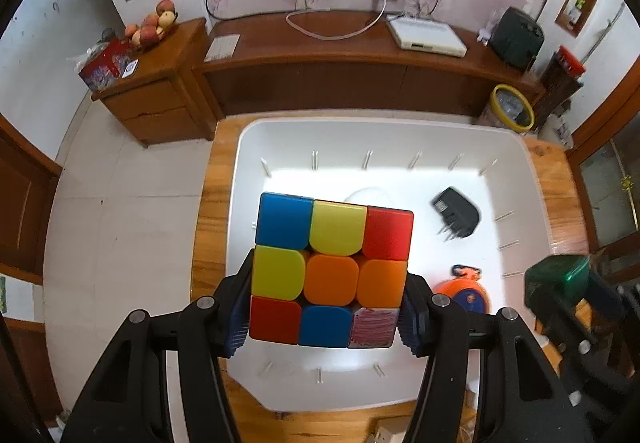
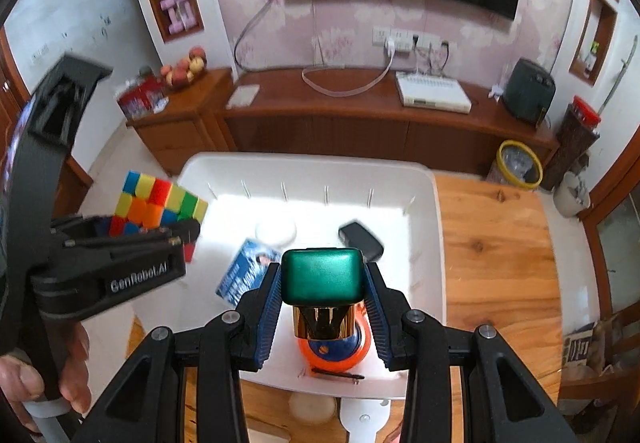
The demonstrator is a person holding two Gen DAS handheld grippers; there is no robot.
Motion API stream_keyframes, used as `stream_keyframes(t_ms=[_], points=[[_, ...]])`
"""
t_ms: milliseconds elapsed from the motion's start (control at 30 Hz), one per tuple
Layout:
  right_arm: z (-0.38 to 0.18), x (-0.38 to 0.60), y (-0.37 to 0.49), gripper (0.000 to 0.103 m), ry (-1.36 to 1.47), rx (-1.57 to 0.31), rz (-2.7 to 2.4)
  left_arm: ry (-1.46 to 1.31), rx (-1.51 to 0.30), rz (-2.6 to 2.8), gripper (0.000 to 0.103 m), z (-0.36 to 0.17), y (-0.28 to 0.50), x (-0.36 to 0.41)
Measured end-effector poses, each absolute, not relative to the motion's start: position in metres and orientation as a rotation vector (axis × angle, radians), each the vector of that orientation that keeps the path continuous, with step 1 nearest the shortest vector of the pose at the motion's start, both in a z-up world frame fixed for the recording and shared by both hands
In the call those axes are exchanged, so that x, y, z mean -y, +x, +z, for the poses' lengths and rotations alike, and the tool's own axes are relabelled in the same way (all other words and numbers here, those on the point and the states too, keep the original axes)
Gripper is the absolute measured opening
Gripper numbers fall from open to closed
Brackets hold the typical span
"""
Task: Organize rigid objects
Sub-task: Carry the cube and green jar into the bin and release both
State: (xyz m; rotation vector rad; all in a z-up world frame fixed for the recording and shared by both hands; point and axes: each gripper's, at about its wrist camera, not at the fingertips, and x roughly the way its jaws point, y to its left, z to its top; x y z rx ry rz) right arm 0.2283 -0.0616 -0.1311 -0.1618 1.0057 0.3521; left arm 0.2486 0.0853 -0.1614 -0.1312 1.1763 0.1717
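Observation:
My left gripper (image 1: 324, 307) is shut on a colourful puzzle cube (image 1: 330, 269) and holds it above the left part of a white bin (image 1: 384, 139). The cube also shows in the right wrist view (image 2: 156, 203). My right gripper (image 2: 322, 283) is shut on a green-capped bottle with a gold collar (image 2: 322, 275), above the bin (image 2: 304, 167). In the bin lie a black charger (image 1: 456, 219), an orange round toy (image 1: 466, 293), a white disc (image 2: 276, 231) and a blue packet (image 2: 244, 273).
The bin rests on a wooden table (image 2: 500, 243). Behind it stands a long wooden TV cabinet (image 1: 340, 55) with a white box and cables. A yellow-rimmed waste bin (image 1: 512, 109) stands on the floor at the right.

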Motion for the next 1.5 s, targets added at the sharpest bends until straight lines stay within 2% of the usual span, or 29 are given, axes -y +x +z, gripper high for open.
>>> stream_keyframes(t_ms=[200, 600, 1100, 1500], points=[[-0.178, 0.055, 0.234, 0.040, -0.199, -1.104, 0.334, -0.114, -1.236, 0.178, 0.062, -0.189, 0.255, -0.083], [-0.222, 0.053, 0.241, 0.040, -0.202, -1.220, 0.321, -0.077, -1.303, 0.179, 0.062, -0.223, 0.266, -0.073], [-0.226, 0.038, 0.246, 0.040, -0.255, -1.172, 0.340, -0.085, -1.297, 0.179, 0.062, -0.233, 0.268, -0.069], [-0.226, 0.052, 0.252, 0.040, -0.132, -1.189, 0.394, -0.172, -1.279, 0.137, 0.061, -0.233, 0.259, -0.085]])
